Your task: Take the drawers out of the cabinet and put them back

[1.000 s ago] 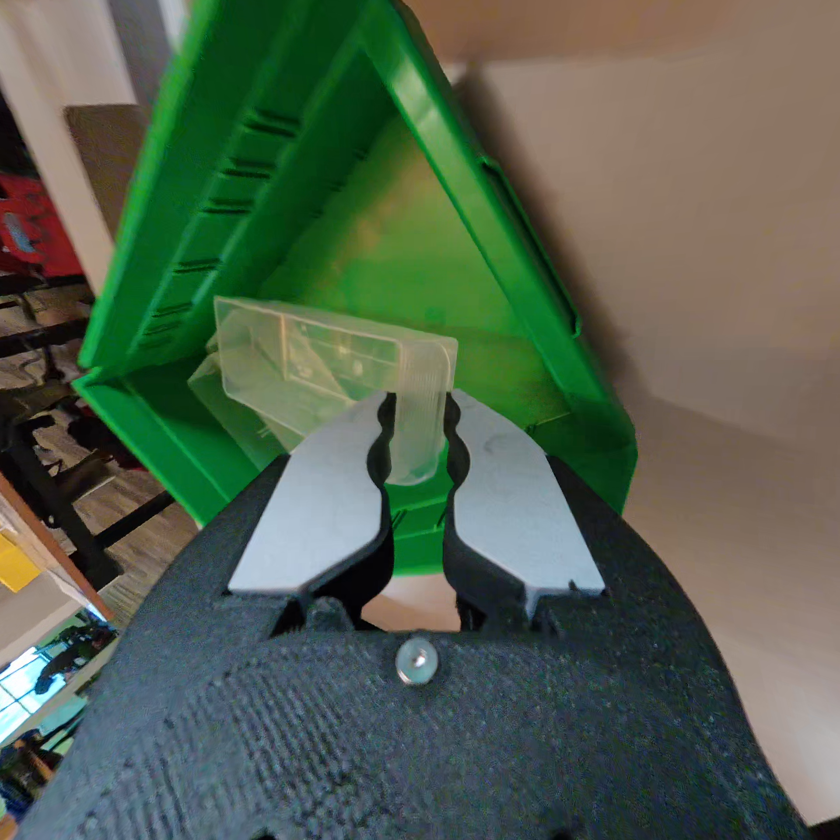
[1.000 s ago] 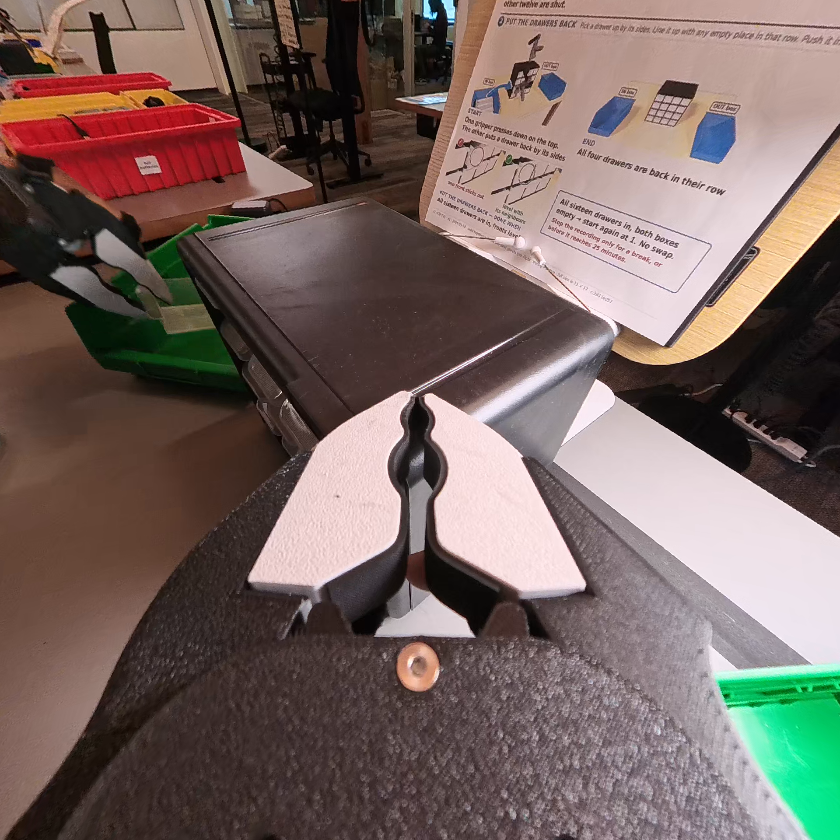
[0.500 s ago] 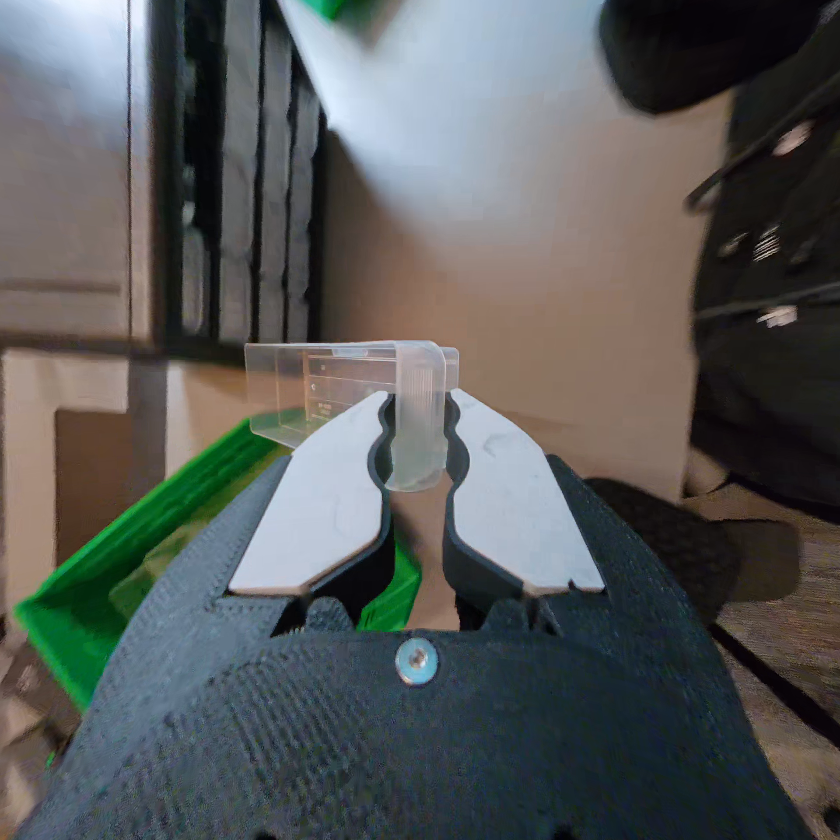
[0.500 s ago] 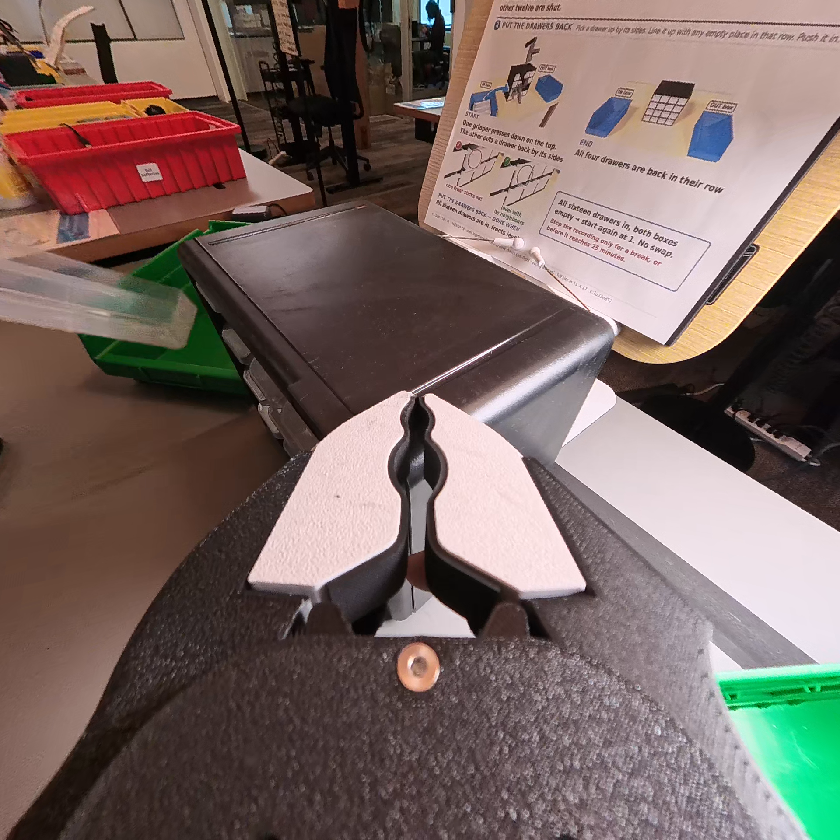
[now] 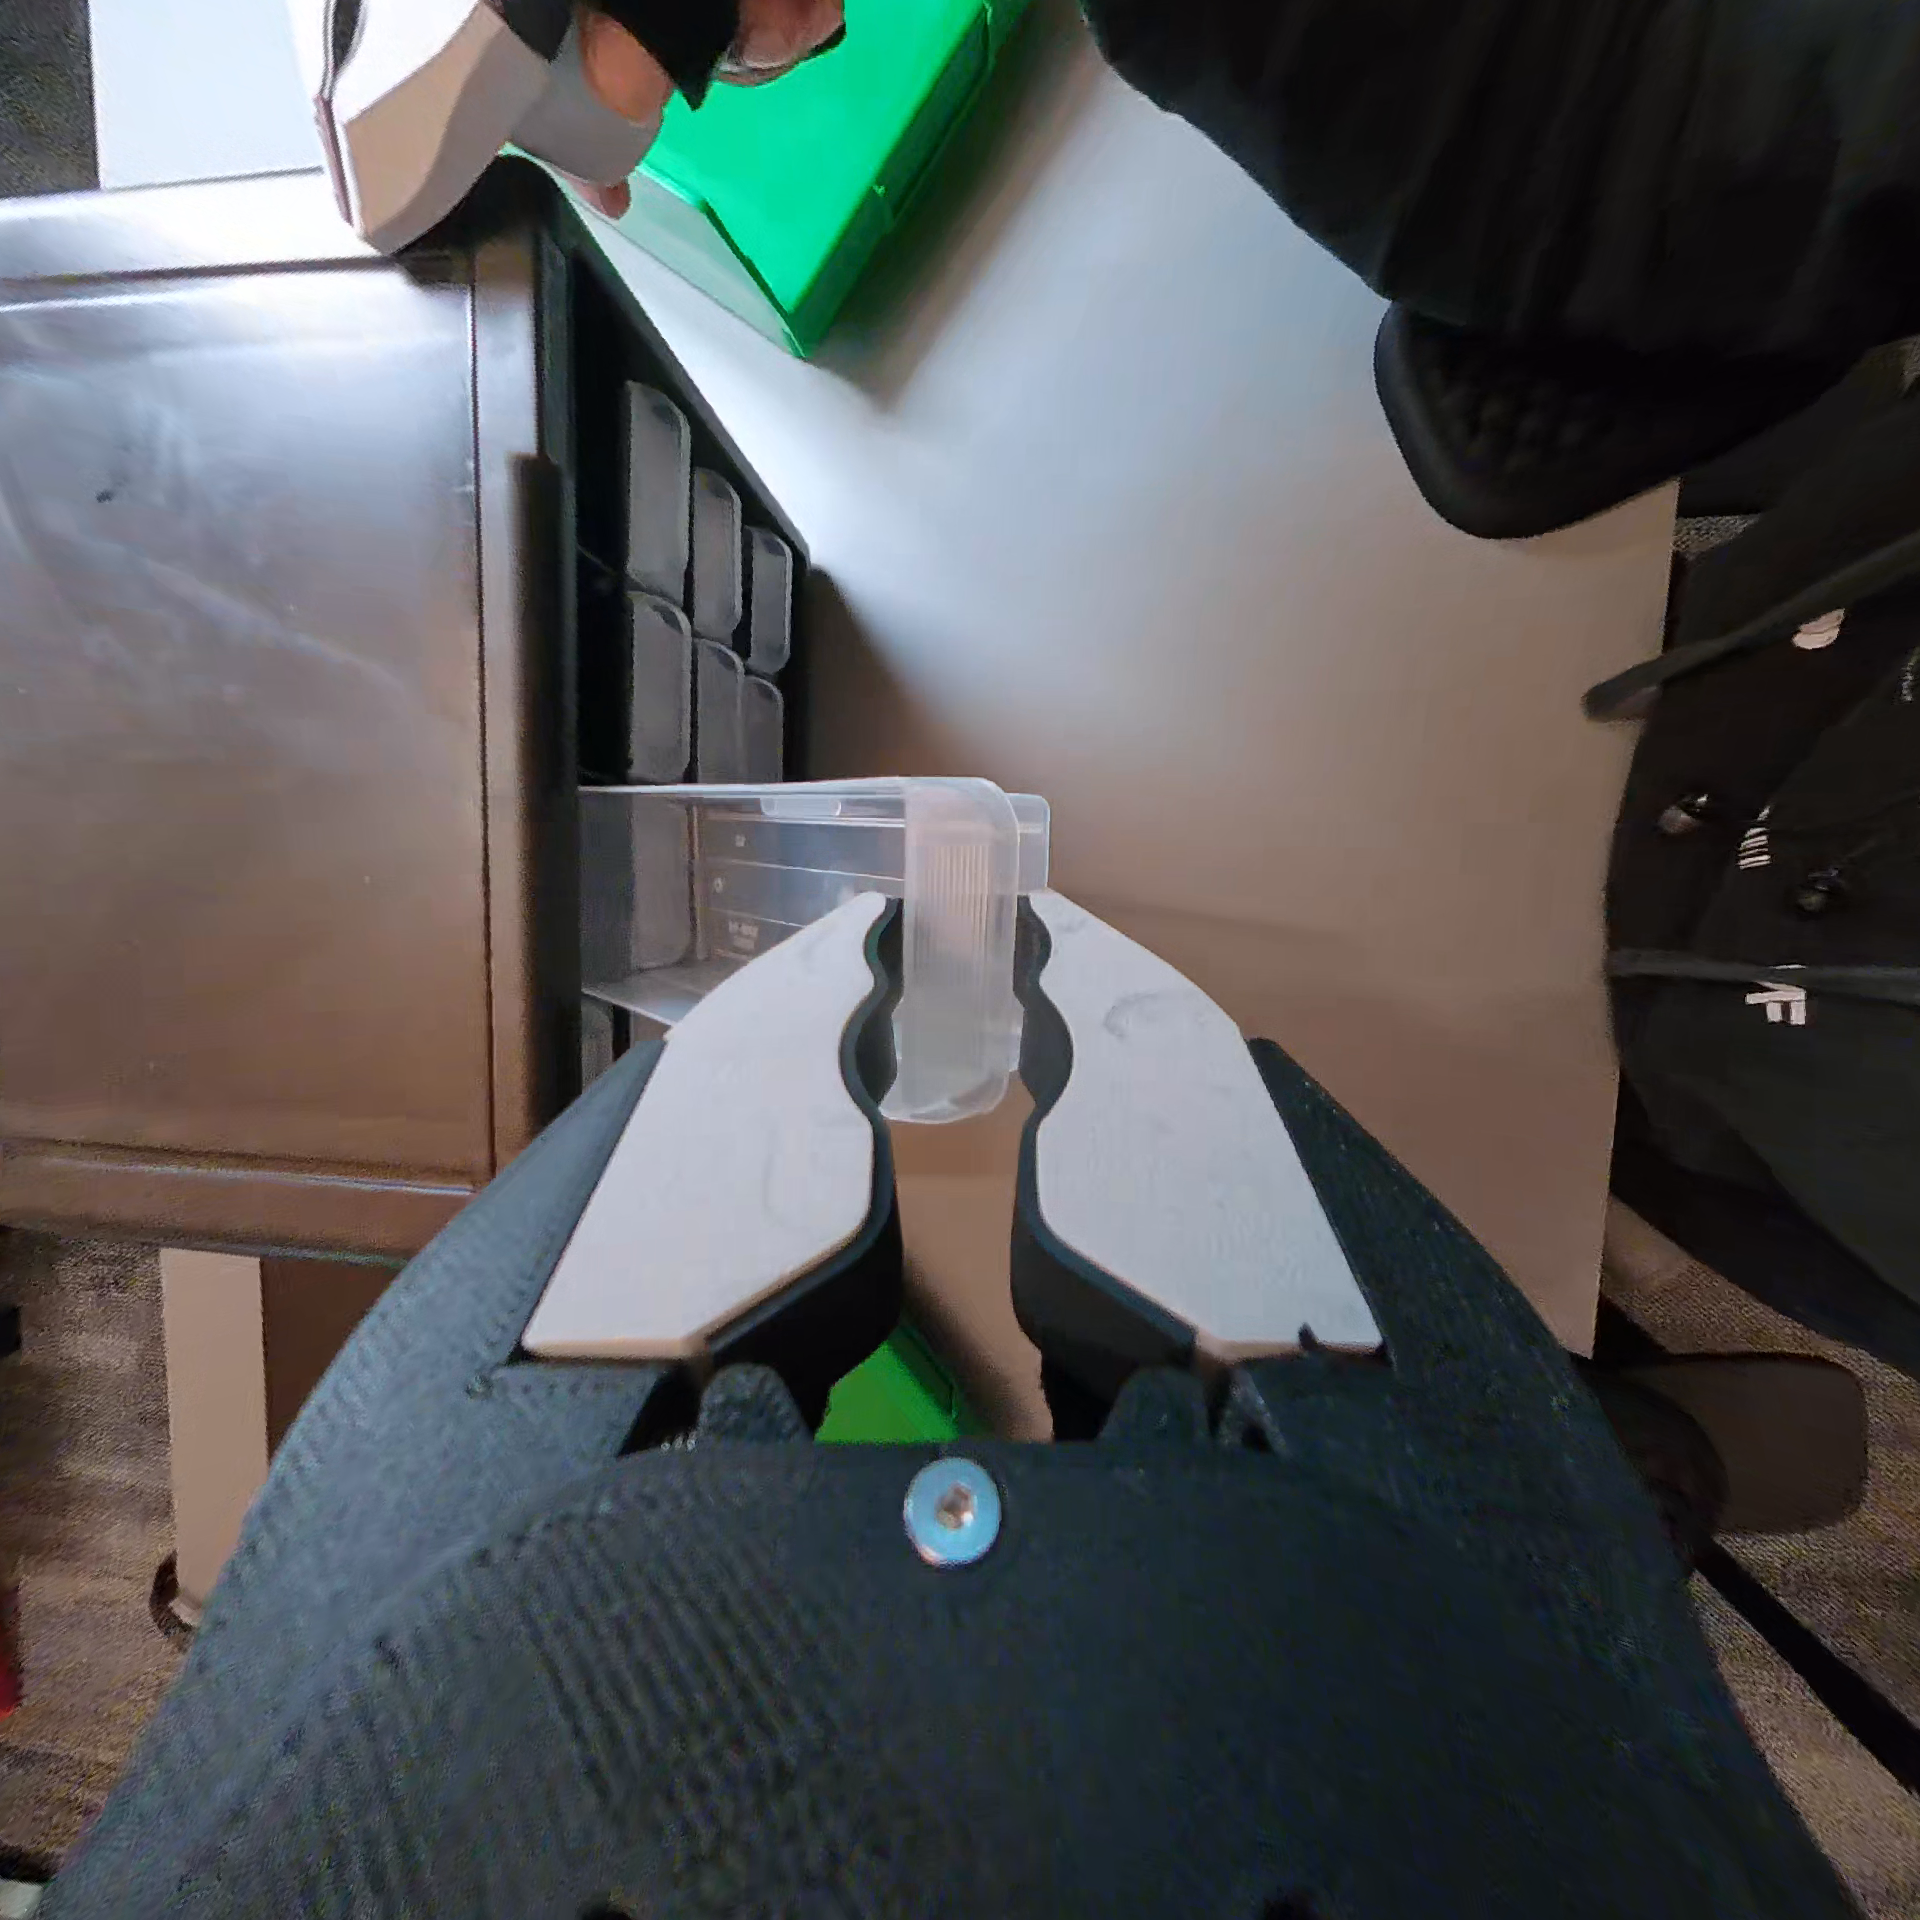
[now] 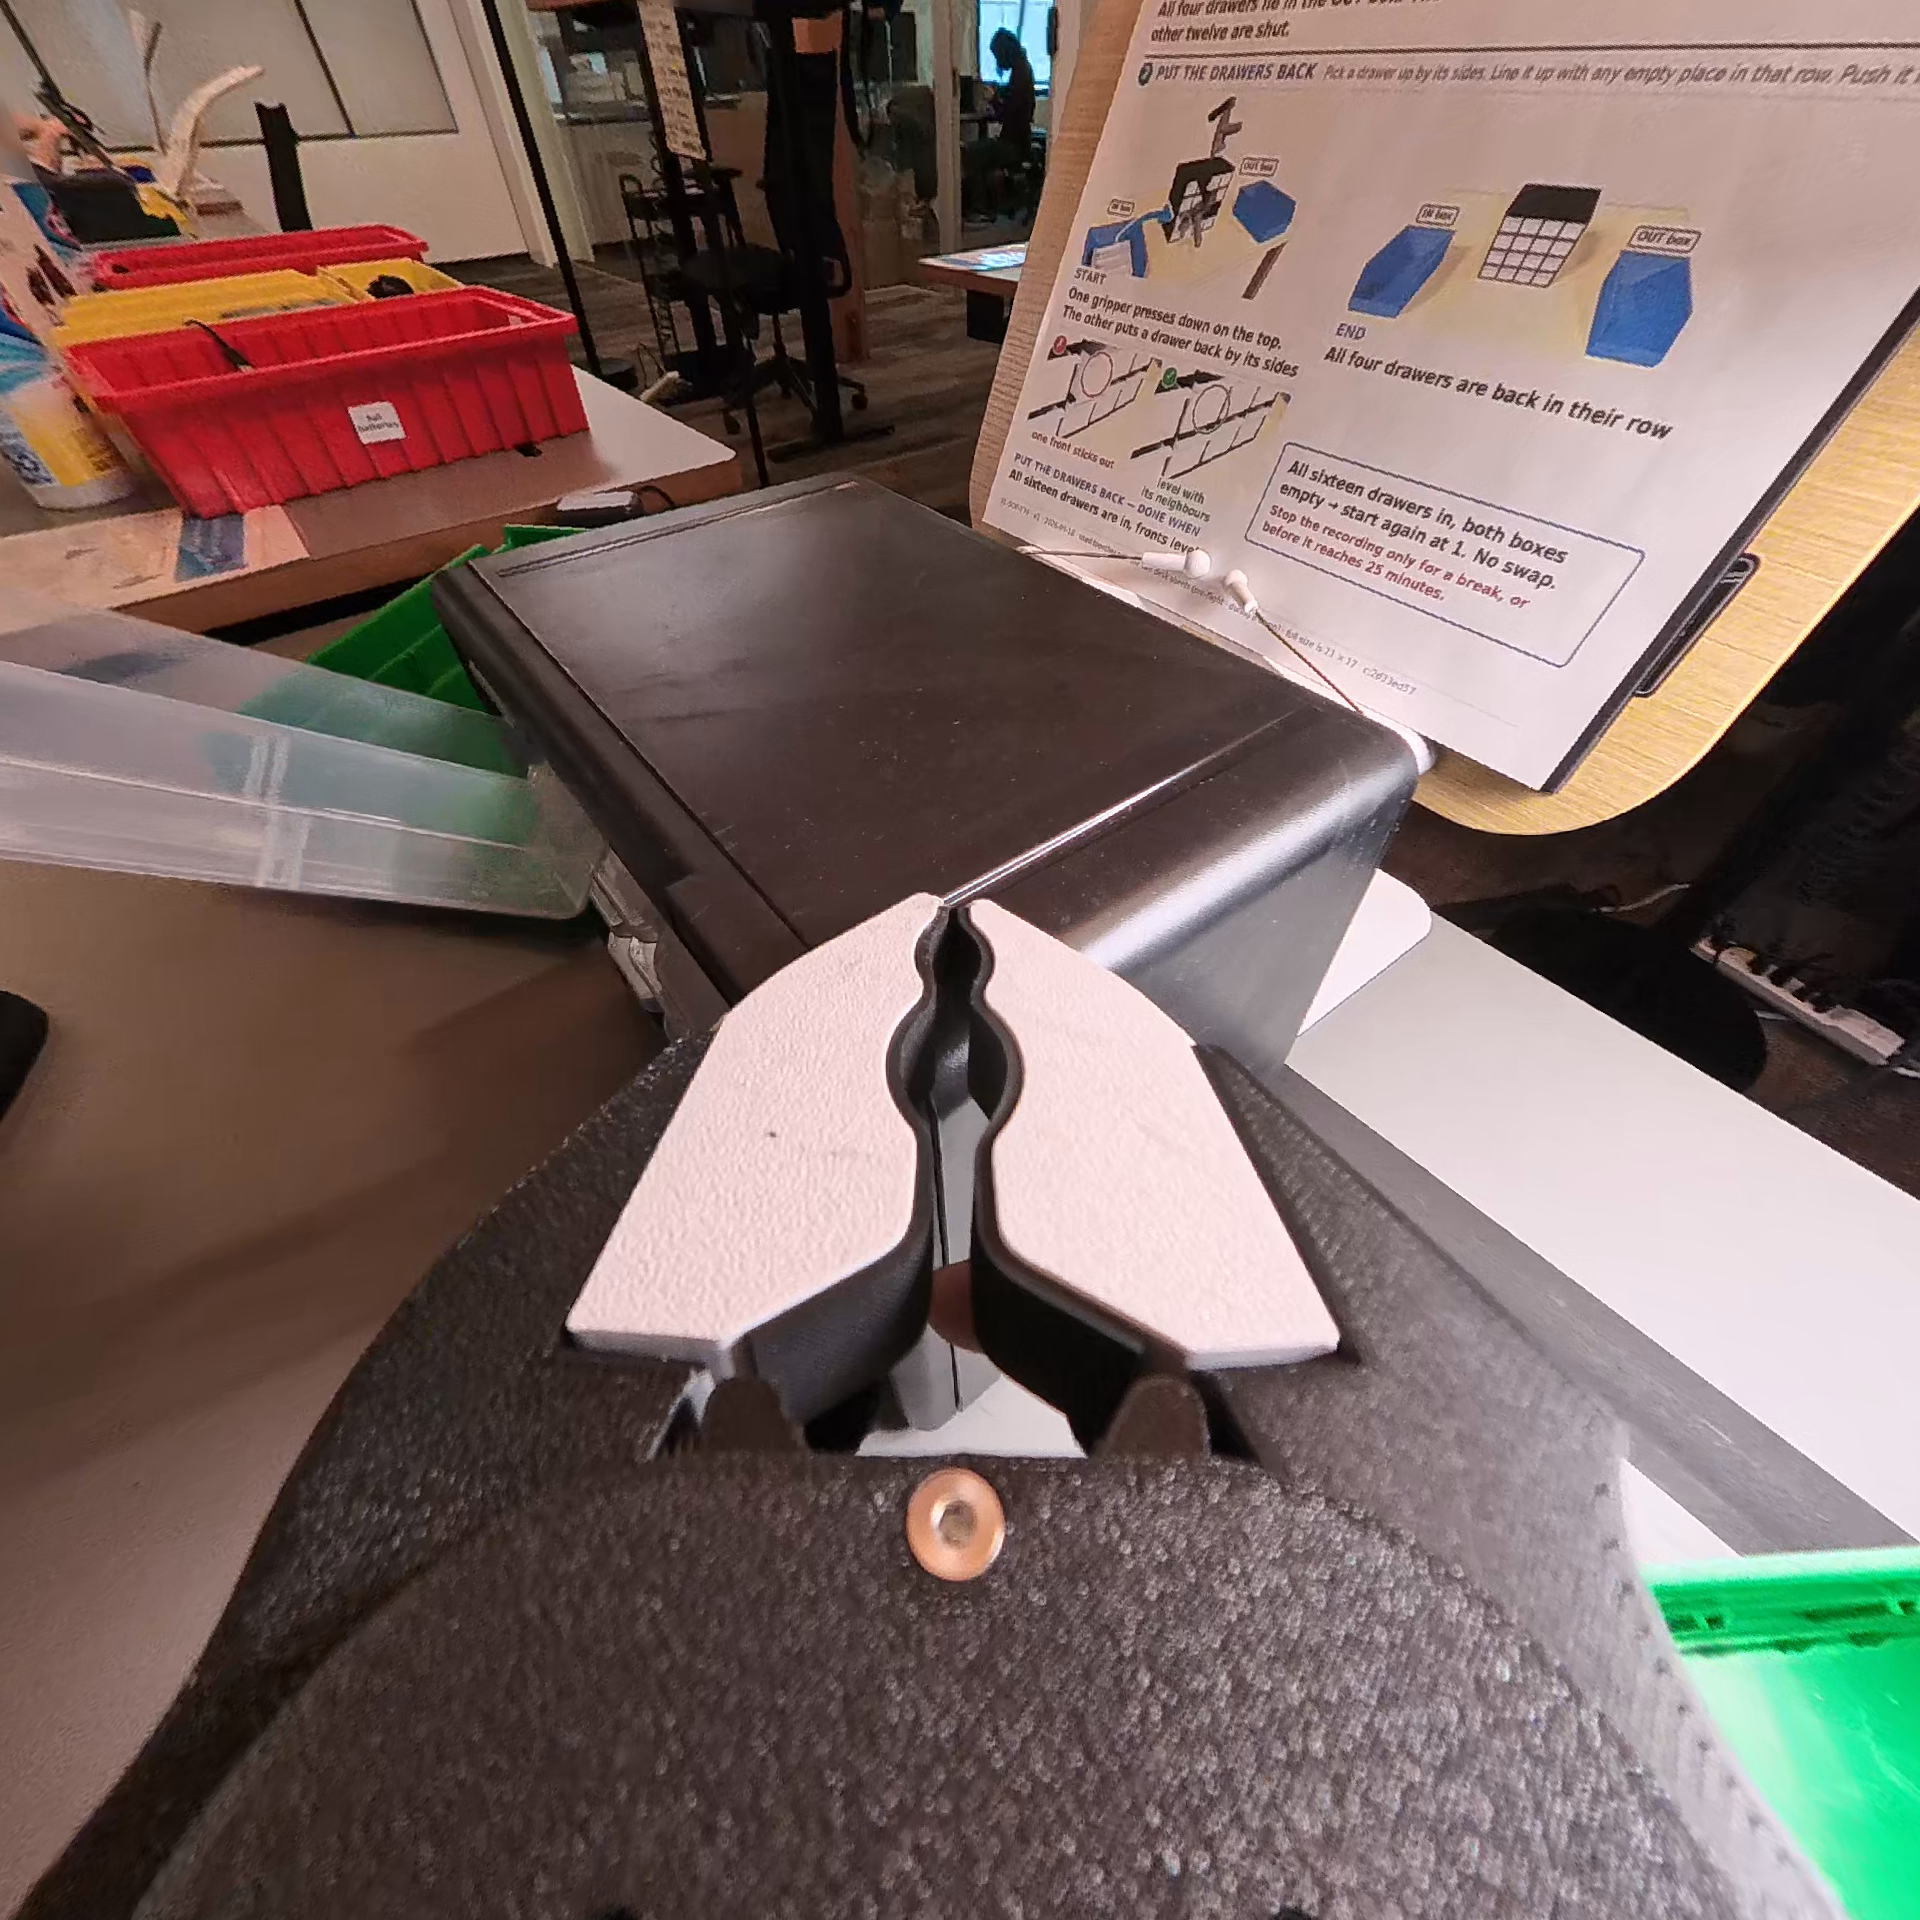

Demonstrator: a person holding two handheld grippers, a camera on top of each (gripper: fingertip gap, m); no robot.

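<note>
Where red bins (image 6: 322, 405) crowd the far desk, beige tabletop (image 6: 260, 1122) underneath cabinet (image 6: 883, 707).

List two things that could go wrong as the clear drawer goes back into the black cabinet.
1. The left tongs pinch only the clear drawer by its front tab, so it could twist and jam at the slot.
2. The right tongs, shut, rest on the black cabinet at one corner; a hard push might shift it.

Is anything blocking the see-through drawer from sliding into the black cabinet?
Nothing visible blocks it. The left claw holds the clear drawer by its front, and its far end already meets an open slot in the cabinet. The other drawers sit beside that slot, not in it.
</note>
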